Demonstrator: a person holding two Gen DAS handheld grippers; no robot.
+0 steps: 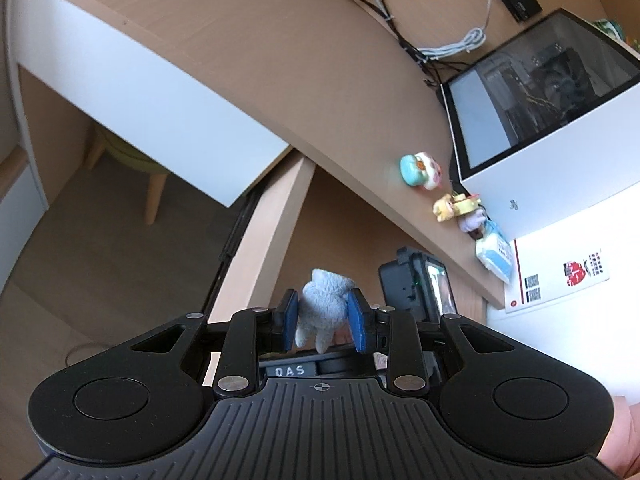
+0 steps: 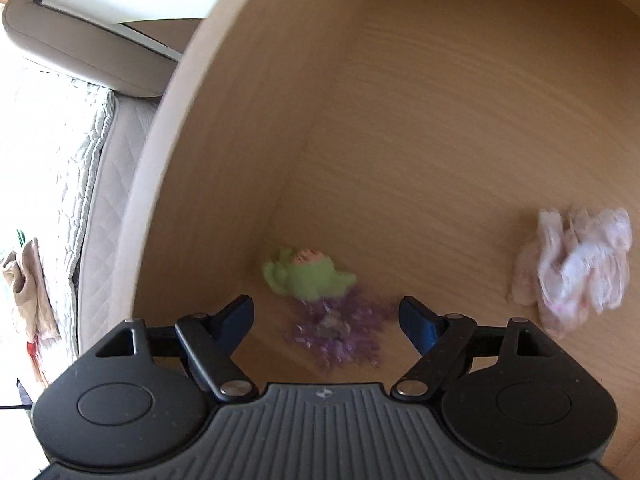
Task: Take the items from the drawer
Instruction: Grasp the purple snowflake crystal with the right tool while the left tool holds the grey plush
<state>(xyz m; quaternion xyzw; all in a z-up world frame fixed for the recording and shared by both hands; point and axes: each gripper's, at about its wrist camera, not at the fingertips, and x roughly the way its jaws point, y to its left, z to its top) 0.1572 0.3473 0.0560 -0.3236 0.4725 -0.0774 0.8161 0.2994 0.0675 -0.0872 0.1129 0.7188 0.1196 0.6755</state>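
In the left wrist view my left gripper (image 1: 323, 312) is shut on a small grey plush toy (image 1: 324, 308), pinched between the blue pads and held in the air below the wooden desk top (image 1: 280, 60). In the right wrist view my right gripper (image 2: 326, 320) points down into the wooden drawer (image 2: 400, 140) with its jaws wide apart and nothing pressed between them. Beneath them lie a green plush figure (image 2: 308, 276) and a purple tinsel tuft (image 2: 340, 332). A crumpled pink cloth (image 2: 572, 268) lies on the drawer floor to the right.
On the desk top stand small toy figures (image 1: 422, 170), a blue-white packet (image 1: 496, 256) and a white computer case (image 1: 552, 120) with cables (image 1: 452, 46) behind. A white drawer front (image 1: 140, 88) hangs under the desk. A quilted mattress (image 2: 80, 160) lies left of the drawer.
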